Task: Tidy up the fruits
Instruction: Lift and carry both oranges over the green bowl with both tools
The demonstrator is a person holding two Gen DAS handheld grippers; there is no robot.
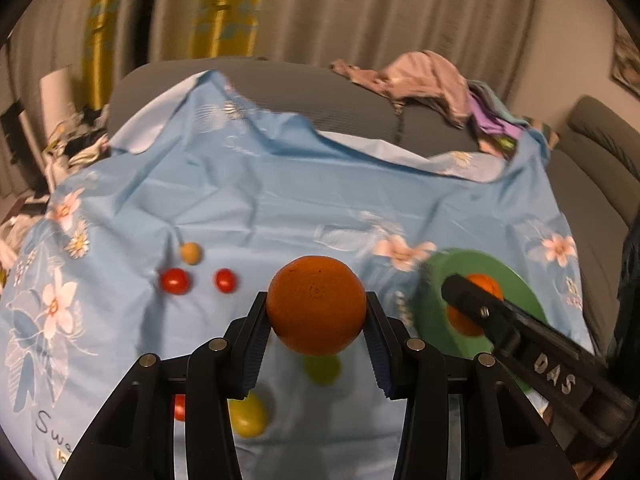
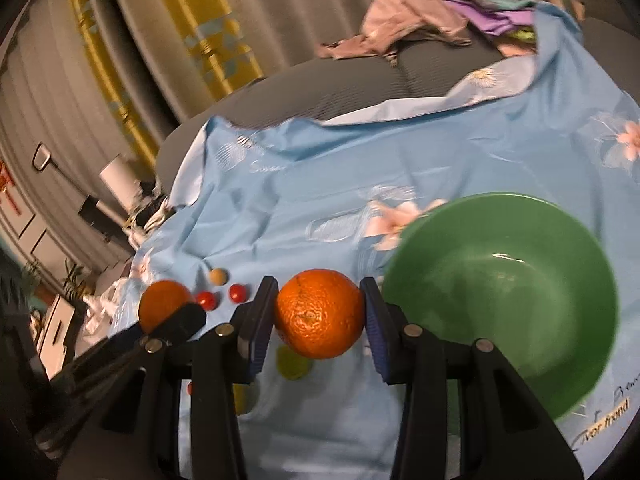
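Our left gripper (image 1: pixel 316 312) clamps one orange (image 1: pixel 316 304) above the blue cloth (image 1: pixel 260 200); our right gripper (image 2: pixel 320 316) clamps another orange (image 2: pixel 319 314), green bowl (image 2: pixel 500 240) at two o'clock.

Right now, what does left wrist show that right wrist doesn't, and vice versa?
Left wrist only: the right gripper from outside, its orange over the green bowl, hiding the interior.

Right wrist only: the bowl's inside, holding nothing visible; the left gripper from outside.

Both: each gripper shut on an orange; two cherry tomatoes, a tan ball, yellow-green fruits on the blue floral sheet.
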